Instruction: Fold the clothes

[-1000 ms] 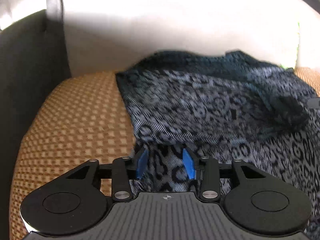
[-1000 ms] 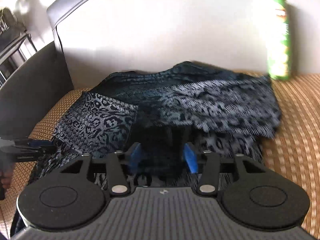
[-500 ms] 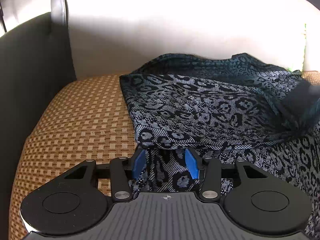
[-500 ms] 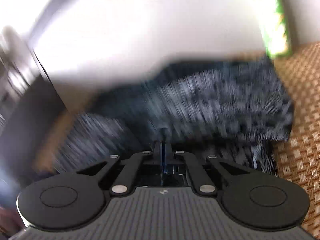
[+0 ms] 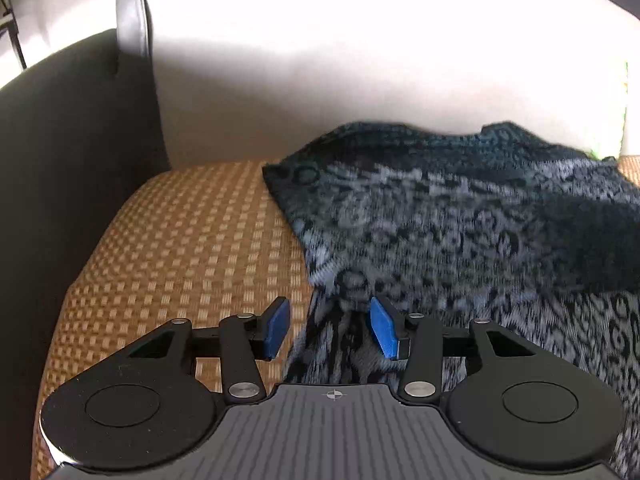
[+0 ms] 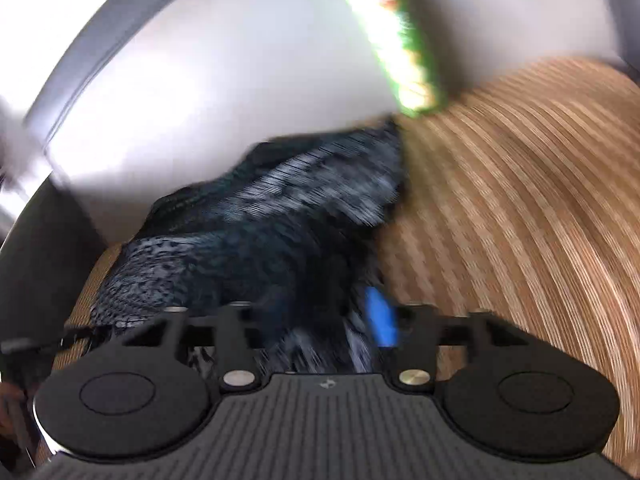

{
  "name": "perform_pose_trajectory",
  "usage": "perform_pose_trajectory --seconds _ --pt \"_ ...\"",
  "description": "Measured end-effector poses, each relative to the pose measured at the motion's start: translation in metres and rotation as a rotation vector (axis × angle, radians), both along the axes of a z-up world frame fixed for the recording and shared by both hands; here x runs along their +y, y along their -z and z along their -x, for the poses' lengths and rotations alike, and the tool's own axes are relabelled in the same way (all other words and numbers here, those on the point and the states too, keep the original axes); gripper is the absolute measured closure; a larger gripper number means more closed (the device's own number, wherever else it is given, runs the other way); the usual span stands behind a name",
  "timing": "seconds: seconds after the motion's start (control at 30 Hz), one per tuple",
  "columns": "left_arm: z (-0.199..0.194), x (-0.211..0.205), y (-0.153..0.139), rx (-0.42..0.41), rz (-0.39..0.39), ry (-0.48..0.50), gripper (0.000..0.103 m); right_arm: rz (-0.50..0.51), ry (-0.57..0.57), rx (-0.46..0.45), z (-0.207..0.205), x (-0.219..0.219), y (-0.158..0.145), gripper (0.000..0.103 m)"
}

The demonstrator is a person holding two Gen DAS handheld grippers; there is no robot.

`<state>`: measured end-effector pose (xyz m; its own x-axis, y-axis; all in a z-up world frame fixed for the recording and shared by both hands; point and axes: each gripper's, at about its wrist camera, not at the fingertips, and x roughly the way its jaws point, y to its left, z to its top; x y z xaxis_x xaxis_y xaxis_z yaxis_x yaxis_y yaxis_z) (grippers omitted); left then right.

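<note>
Left wrist view: the garment (image 5: 460,224), dark with a grey leopard print, is spread in folds over the woven mat (image 5: 192,248) of a sofa, against the white backrest (image 5: 320,60). The left gripper (image 5: 330,326) is held with its jaws apart over the garment's near edge; cloth lies between the blue pads (image 5: 382,330), which are not seen pressing on it. In the blurred right wrist view, the right gripper (image 6: 320,316) has just been opened again; dark cloth is bunched between its jaws, and whether it is held cannot be told. A green can (image 6: 400,36) is seen by the backrest.
</note>
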<state>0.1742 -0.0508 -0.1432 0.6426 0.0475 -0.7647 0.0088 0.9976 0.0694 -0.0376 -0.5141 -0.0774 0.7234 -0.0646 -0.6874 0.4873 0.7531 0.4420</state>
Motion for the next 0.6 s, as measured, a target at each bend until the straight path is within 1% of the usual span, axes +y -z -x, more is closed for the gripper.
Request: perform_pose_trajectory --seconds 0.1,0.13,0.27,0.3,0.37,0.43,0.47,0.53,0.6 --pt "-0.015 0.004 0.002 -0.014 0.004 -0.045 0.036 0.089 -0.059 -0.008 -0.030 -0.006 -0.004 0.048" --pt "-0.019 0.007 0.003 -0.016 0.012 -0.059 0.035 0.126 -0.070 0.005 -0.041 -0.008 -0.002 0.048" --pt "-0.038 0.013 0.012 0.007 0.059 -0.096 0.033 0.205 -0.094 0.051 -0.065 -0.019 0.010 0.048" --pt "-0.041 0.013 0.015 0.015 0.063 -0.102 0.033 0.216 -0.090 0.056 -0.068 -0.022 0.013 0.048" --pt "-0.045 0.012 0.021 0.029 0.078 -0.114 0.033 0.193 -0.106 0.059 -0.070 -0.025 0.017 0.047" --pt "-0.048 0.014 0.026 0.031 0.119 -0.125 0.033 0.166 -0.131 0.051 -0.072 -0.023 0.017 0.047" --pt "-0.050 0.014 0.028 0.035 0.143 -0.132 0.034 0.170 -0.151 0.031 -0.070 -0.021 0.016 0.048" --pt "-0.052 0.016 0.032 0.045 0.173 -0.150 0.035 0.212 -0.178 0.060 -0.071 -0.017 0.016 0.047" --pt "-0.053 0.016 0.034 0.045 0.183 -0.156 0.036 0.243 -0.208 0.115 -0.075 -0.014 0.023 0.047"
